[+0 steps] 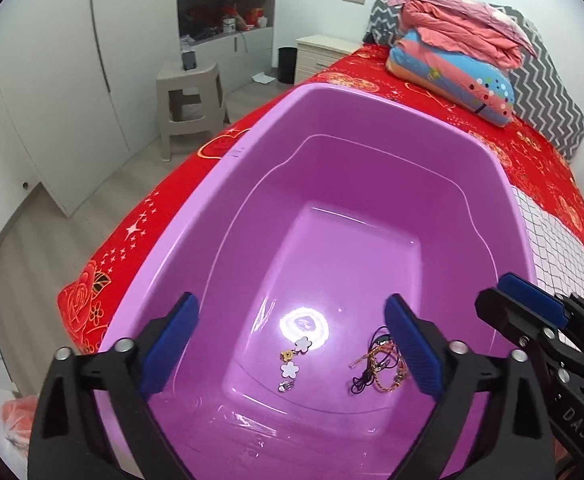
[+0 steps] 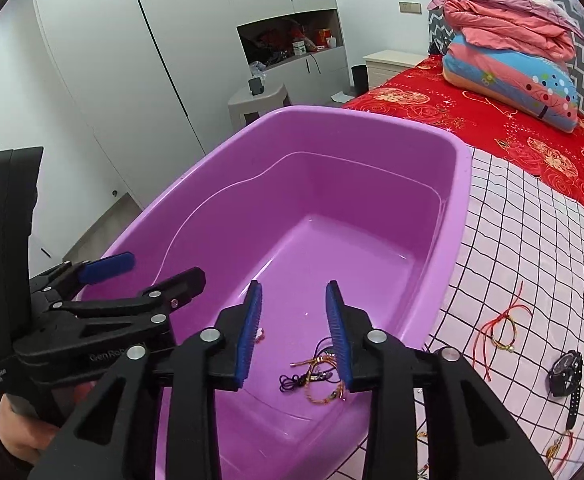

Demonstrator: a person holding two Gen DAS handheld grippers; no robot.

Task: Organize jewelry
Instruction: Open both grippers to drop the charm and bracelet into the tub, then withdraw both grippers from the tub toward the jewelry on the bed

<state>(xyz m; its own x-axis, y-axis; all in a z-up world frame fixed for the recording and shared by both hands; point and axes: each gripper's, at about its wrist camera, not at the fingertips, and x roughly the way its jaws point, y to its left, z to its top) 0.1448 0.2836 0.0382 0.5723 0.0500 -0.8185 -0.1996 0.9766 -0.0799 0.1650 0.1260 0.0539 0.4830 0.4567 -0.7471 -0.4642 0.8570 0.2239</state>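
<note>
A purple plastic tub (image 1: 196, 216) (image 2: 457, 200) stands on the bed. On its floor lie a flower-charm chain (image 1: 293, 358) and a tangle of cord bracelets (image 1: 375, 372) (image 2: 319, 378). My left gripper (image 1: 292, 344) is open wide and empty above the tub's near end; it also shows in the right wrist view (image 2: 148, 270). My right gripper (image 2: 293, 332) is open and empty over the bracelet tangle; it also shows at the right edge of the left wrist view (image 1: 531, 300). A red string bracelet (image 2: 501, 326) and a black watch (image 2: 567, 372) lie on the checked cloth.
A white checked cloth (image 2: 531, 248) covers the red bedspread (image 1: 140, 216) right of the tub. More small jewelry (image 2: 557, 450) lies near the cloth's front edge. Folded quilts (image 1: 459, 52) sit at the bed's head. A beige stool (image 1: 192, 104) and wardrobe stand beyond the bed.
</note>
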